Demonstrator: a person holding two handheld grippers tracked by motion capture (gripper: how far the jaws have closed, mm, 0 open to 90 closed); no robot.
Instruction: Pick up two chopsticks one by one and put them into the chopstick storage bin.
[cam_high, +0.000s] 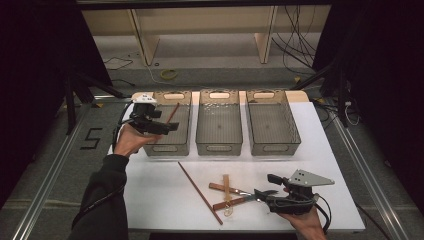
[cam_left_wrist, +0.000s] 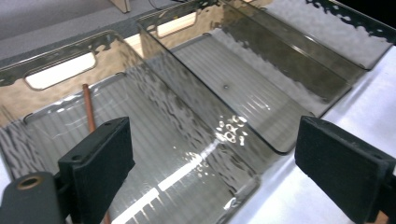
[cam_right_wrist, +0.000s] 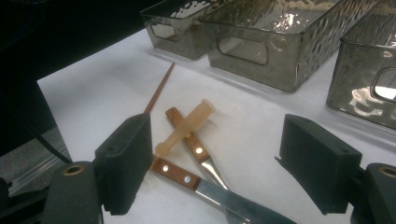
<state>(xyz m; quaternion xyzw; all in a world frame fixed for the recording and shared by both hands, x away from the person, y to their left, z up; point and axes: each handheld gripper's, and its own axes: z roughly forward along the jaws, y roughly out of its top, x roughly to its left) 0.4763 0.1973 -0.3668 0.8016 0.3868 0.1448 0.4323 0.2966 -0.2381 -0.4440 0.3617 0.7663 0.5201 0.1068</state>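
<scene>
Cutlery lies crossed near the table's (cam_high: 150, 200) front edge: two wooden-handled knives (cam_right_wrist: 182, 175) under a pale plastic handle (cam_right_wrist: 184, 130), a chopstick (cam_high: 200, 192) beside them. Right gripper (cam_right_wrist: 219, 163) hovers just above the knives, jaws wide, holding nothing. Closing here risks snagging the overlapping pieces together. Left gripper (cam_left_wrist: 210, 163) hangs open and empty over the left bin (cam_left_wrist: 60, 116), which holds another chopstick (cam_left_wrist: 88, 107).

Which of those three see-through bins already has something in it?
The left bin, the one under the left gripper: a brown chopstick leans inside it. The middle bin and right bin hold nothing.
</scene>
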